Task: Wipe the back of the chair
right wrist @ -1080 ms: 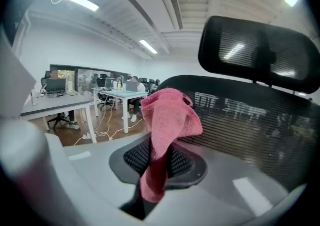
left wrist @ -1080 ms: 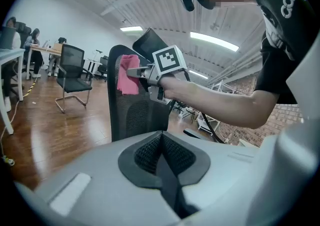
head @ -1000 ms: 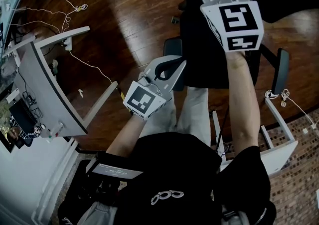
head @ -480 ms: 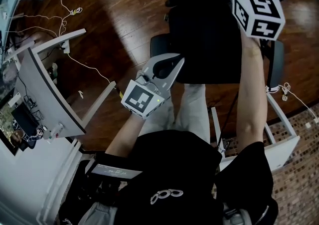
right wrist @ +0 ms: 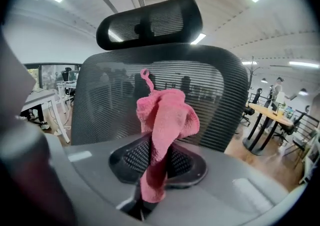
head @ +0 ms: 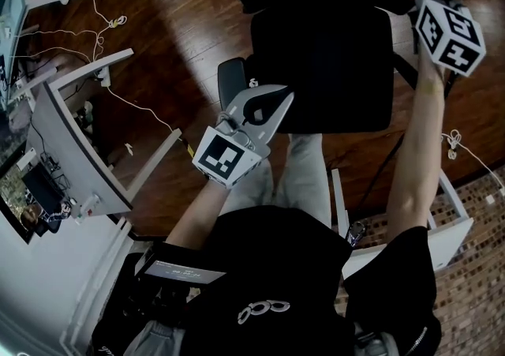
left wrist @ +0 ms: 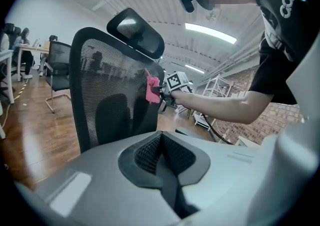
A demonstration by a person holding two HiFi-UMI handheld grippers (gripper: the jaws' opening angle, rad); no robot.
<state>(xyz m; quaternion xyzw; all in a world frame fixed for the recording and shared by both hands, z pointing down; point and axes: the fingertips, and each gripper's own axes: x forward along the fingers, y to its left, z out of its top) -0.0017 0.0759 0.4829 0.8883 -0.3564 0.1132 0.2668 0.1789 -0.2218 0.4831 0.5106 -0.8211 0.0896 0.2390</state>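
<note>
Nearest, the left gripper [left wrist: 161, 142] hangs idle beside the seat, jaws shut together w/ nothing btw them. Farther out and to the right, the right gripper [right wrist: 159, 155] pinches the pink cloth [right wrist: 167, 117] low down. Most of the cloth is bunched loose above the jaws, right at the mesh chair back [right wrist: 215, 94] under the headrest [right wrist: 150, 19]; contact can't be confirmed.

Risks, imo:
- Thin pinch, so drag on the mesh could pull the cloth out.
- The loop tag [right wrist: 145, 75] could snag.
- The chair prob swivels away under pressure, since nothing steadies it.

Around: white desk [head: 71, 137] and floor cables [head: 102, 23] at left, white rack [head: 446, 224] at right, neither seems in the wipe path. Far off, tables and chairs [right wrist: 270, 115].
</note>
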